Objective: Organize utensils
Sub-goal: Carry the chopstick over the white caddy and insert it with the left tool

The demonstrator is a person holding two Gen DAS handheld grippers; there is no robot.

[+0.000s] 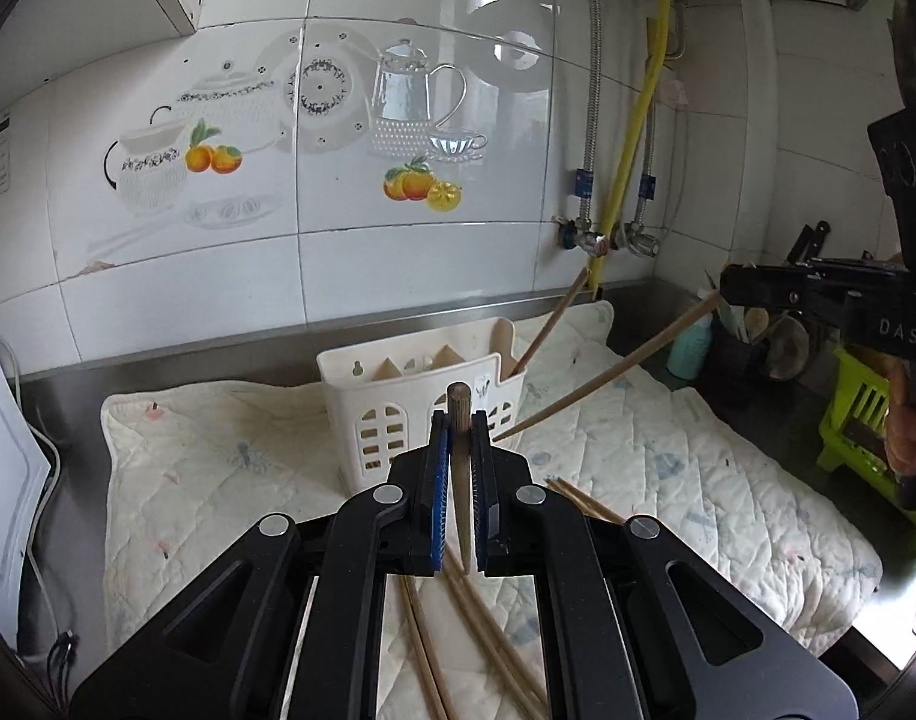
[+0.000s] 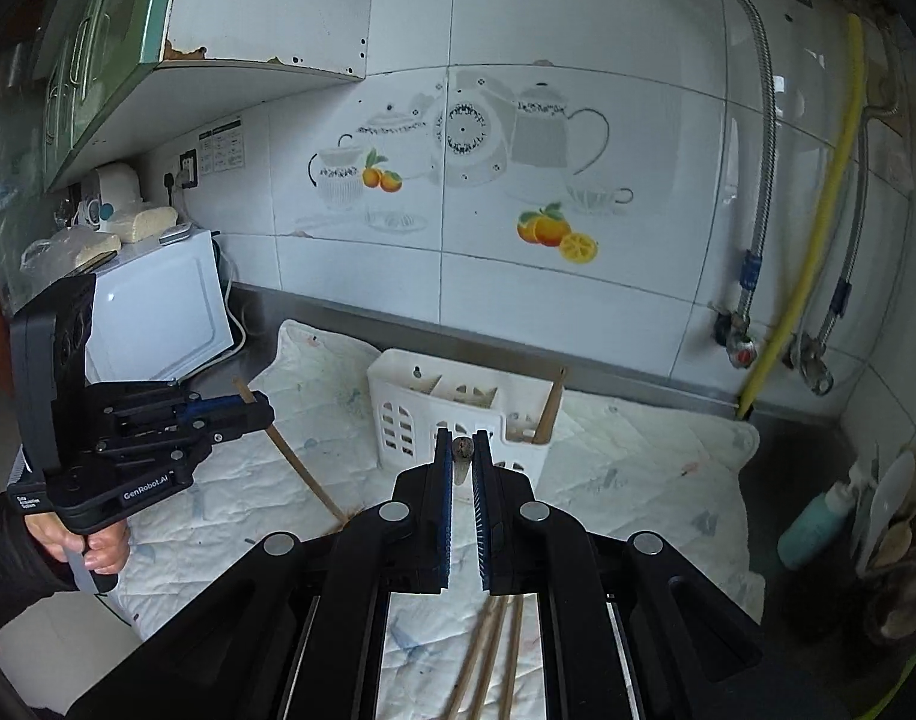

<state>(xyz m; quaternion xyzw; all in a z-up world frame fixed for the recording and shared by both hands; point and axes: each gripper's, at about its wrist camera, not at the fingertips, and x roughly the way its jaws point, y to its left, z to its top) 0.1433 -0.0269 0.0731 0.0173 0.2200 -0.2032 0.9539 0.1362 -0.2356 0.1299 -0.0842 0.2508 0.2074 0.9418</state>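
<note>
Two grippers (image 1: 460, 420) (image 2: 463, 441), each gripping one chopstick (image 1: 461, 480) (image 2: 461, 450)

Only a couple of things are actually readable here: the black plastic handheld left gripper (image 2: 260, 411) has "GenRobot.AI" in white along the lower edge of its body, plus a tiny white label near the grip that's too small to make out. The black plastic handheld right gripper (image 1: 725, 288) shows pale letters "DAS" on its side. The white printed chart (image 2: 221, 145) stuck on the wall tile has rows of print, unreadable.
</note>
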